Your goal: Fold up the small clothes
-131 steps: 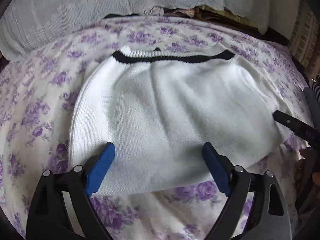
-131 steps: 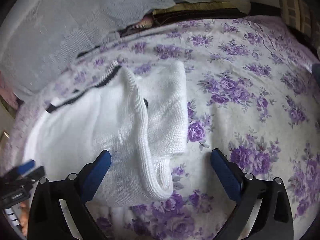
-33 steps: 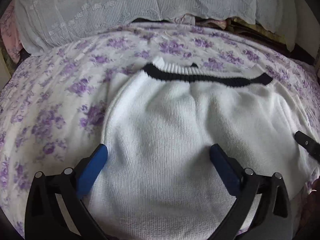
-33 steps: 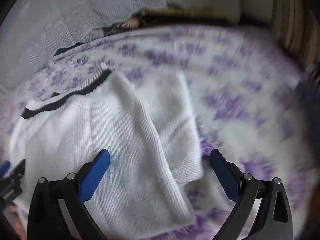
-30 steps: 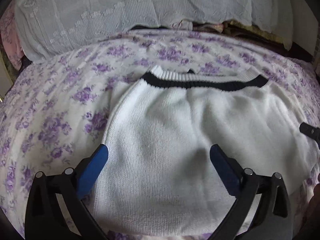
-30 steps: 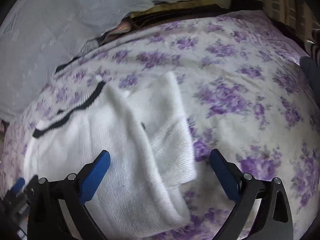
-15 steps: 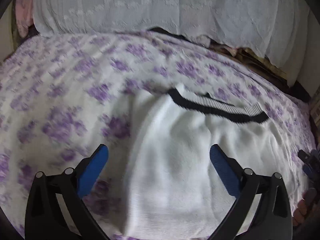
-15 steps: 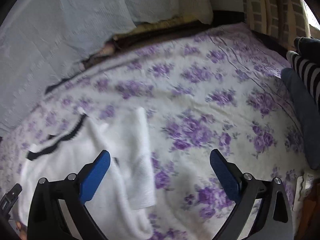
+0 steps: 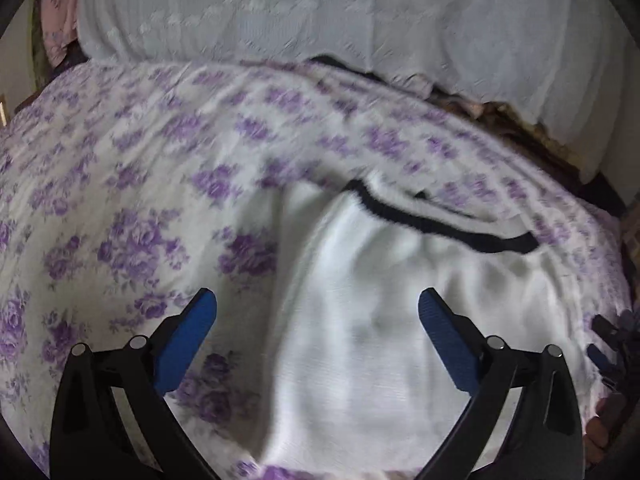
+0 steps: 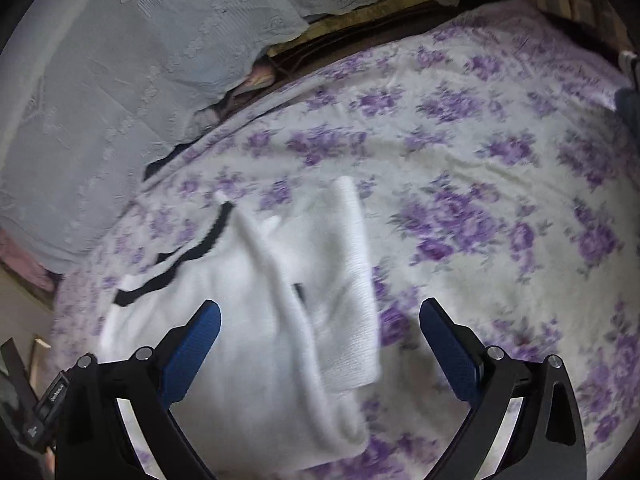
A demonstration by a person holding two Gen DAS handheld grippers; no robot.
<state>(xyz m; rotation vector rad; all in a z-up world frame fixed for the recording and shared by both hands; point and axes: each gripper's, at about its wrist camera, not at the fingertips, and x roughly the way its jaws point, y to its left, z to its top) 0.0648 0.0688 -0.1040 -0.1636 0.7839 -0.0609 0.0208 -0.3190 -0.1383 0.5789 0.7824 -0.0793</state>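
A small white knitted sweater (image 9: 400,320) with a black collar band (image 9: 432,224) lies on the purple-flowered bedspread (image 9: 120,200). It also shows in the right wrist view (image 10: 248,320), with one sleeve (image 10: 344,280) lying folded along its right side. My left gripper (image 9: 318,324) is open and empty, hovering over the sweater's left edge. My right gripper (image 10: 320,332) is open and empty, hovering over the folded sleeve. The right gripper's tip shows at the right edge of the left wrist view (image 9: 612,340).
White lace-covered pillows (image 9: 320,20) line the back of the bed, and also show in the right wrist view (image 10: 120,80). A dark gap (image 10: 380,28) with mixed items runs behind the bedspread. A dark garment (image 10: 630,108) lies at the far right edge.
Both grippers have swung over the sweater, open and empty throughout. The left view has shifted left toward the sweater's left edge; the right gripper pulled back, then came closer over the folded sleeve.
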